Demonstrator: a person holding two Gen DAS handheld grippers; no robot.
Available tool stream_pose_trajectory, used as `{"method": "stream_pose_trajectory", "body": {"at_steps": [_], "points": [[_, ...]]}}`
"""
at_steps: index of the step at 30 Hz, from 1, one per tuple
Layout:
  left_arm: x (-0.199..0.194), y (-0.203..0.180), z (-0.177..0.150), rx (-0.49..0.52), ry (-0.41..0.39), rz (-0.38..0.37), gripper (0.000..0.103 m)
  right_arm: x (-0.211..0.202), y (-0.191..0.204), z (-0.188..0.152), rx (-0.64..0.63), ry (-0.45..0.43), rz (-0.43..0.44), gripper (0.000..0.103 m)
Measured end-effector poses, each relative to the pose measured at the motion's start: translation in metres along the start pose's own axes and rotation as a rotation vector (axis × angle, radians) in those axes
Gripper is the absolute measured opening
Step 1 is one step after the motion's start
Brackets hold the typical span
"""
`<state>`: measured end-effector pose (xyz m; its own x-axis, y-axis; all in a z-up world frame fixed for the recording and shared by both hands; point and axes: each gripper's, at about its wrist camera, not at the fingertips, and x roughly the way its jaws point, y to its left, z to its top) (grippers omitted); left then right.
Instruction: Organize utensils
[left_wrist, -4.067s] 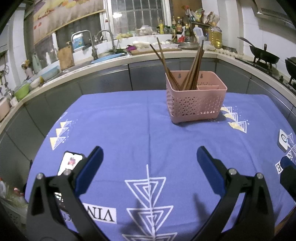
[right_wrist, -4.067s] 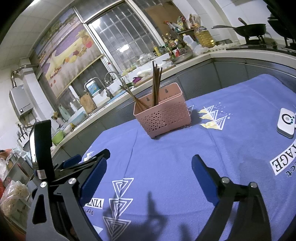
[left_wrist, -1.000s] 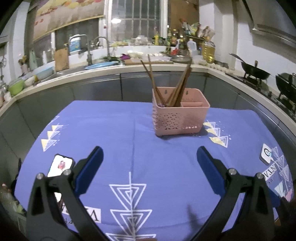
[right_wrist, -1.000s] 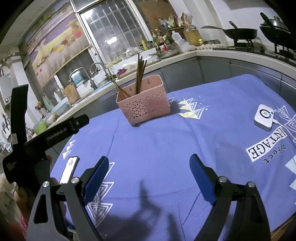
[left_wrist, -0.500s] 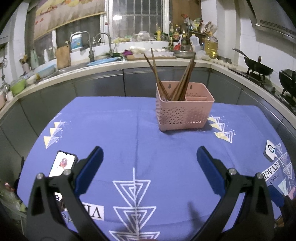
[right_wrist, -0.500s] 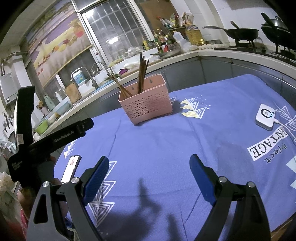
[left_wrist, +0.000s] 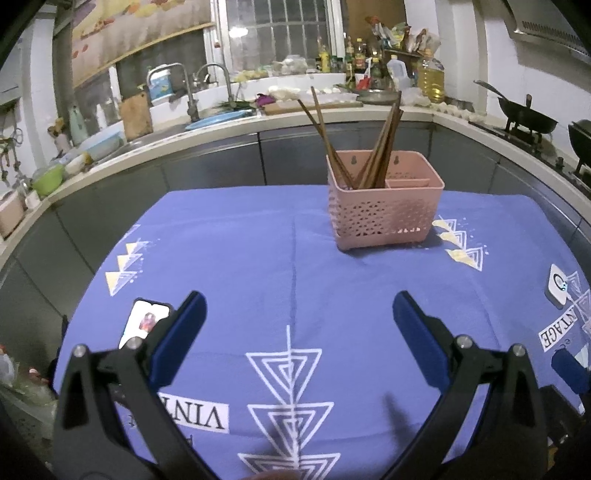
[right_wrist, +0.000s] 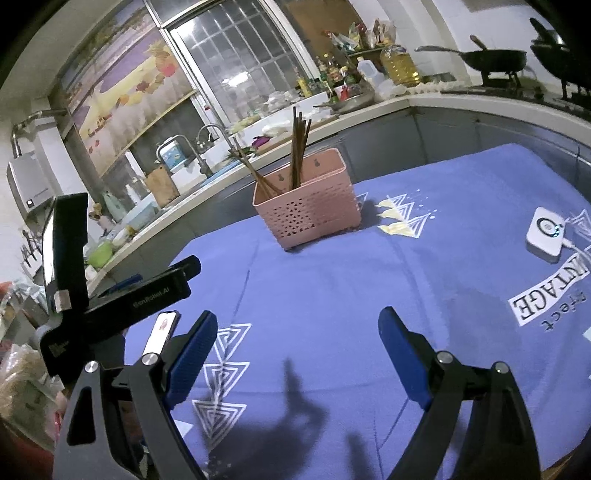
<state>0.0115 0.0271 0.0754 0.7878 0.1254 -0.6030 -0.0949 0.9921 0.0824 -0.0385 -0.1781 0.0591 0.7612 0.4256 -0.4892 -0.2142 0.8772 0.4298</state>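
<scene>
Wooden chopsticks (left_wrist: 373, 147) – upright in pink basket (left_wrist: 384, 206), tips splayed outward

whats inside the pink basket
The pink perforated plastic basket holds brown wooden chopsticks leaning in its larger left compartment. The smaller right compartment shows nothing sticking out; its bottom and the chopstick tips are hidden.

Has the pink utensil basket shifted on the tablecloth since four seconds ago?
No. The pink basket sits just left of the same triangle print on the tablecloth; only the camera moved.
</scene>
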Motion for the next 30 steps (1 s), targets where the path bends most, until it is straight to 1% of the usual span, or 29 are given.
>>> {"method": "stream_pose_trajectory", "body": {"at_steps": [4,15,30], "points": [[0.0,-0.001,-0.001,0.007,0.005,0.007,0.097,0.0,0.002,0.001,-0.004,0.003,0.01,0.088],[0.002,-0.009,-0.001,0.027,0.028,-0.011,0.097,-0.002,0.005,0.012,0.009,-0.014,0.031,0.087],[0.005,-0.007,-0.004,0.025,0.044,-0.006,0.097,0.003,0.004,0.01,0.022,0.001,0.032,0.086]]}}
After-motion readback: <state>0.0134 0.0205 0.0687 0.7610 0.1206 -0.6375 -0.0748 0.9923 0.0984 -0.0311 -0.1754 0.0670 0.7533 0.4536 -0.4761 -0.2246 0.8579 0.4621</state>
